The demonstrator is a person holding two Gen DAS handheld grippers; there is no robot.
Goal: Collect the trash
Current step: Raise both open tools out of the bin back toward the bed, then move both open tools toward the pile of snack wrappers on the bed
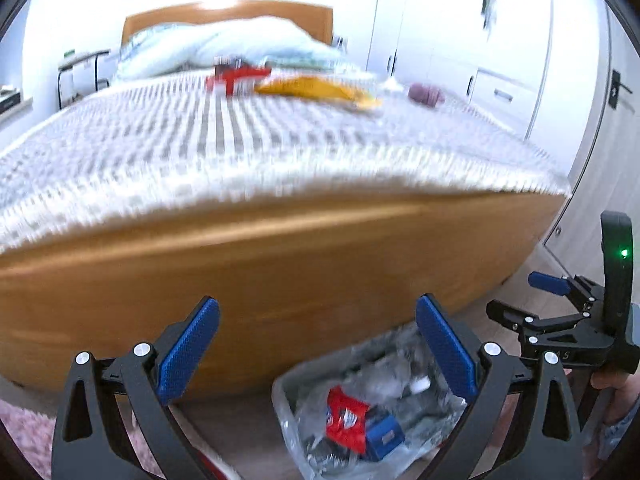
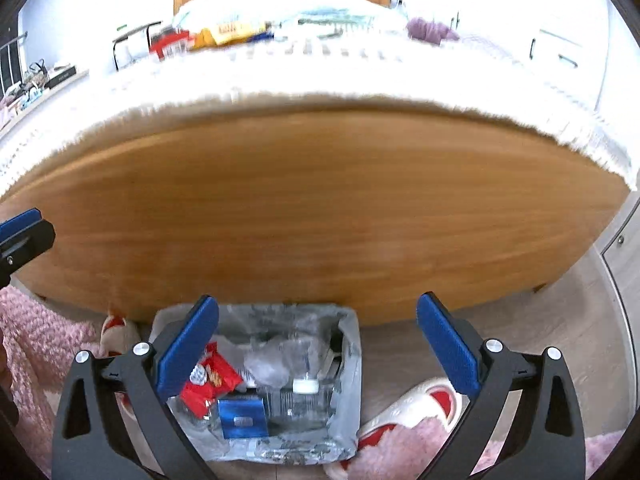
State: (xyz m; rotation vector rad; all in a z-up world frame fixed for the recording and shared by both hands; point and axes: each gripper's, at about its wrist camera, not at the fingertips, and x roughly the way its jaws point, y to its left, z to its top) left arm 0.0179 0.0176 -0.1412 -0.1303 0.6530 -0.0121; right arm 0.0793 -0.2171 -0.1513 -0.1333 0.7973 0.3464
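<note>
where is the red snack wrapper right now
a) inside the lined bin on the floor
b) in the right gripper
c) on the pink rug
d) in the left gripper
a: the red snack wrapper lies inside the lined bin beside a blue box and a clear bottle, while the right gripper and the left gripper are both open and empty.

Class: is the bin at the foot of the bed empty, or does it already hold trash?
Holds trash: the bin contains a red wrapper, blue box and clear bottle.
</note>
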